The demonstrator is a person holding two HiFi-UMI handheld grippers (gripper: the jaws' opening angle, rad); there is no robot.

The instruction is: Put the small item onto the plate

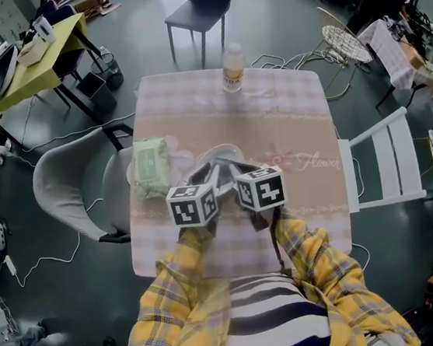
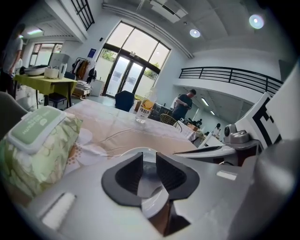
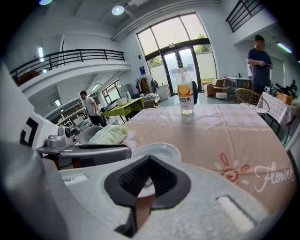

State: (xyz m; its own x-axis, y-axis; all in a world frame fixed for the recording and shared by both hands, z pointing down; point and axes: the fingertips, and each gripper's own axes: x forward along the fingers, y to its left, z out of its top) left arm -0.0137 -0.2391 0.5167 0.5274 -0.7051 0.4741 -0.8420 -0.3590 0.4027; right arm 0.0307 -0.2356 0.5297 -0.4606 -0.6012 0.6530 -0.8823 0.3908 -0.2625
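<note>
Yellow plaid sleeves (image 1: 306, 263) fill the bottom of the head view, and from them both grippers reach forward side by side over the table (image 1: 289, 128), their marker cubes almost touching. At the left gripper (image 1: 210, 167) the two dark pads stand a narrow slot apart and parallel; in the left gripper view (image 2: 149, 161) only the white plate (image 2: 127, 152) and a strip of tablecloth show through that slot, with nothing pinched. At the right gripper (image 1: 235, 166) the pads lean together until their tips meet (image 3: 149, 161), leaving a small wedge behind them through which the plate shows (image 3: 161, 151). Both sets of tips sit just over the near rim of the plate (image 1: 225, 148), which lies near the middle of the table. I cannot pick out the small item in any view, neither between the fingers nor on the visible part of the plate. Just beside the plate, on the person's left, lies a green wipes pack (image 1: 151, 167). Well beyond, near the table's far edge, a bottle (image 1: 232, 66) stands upright.
</note>
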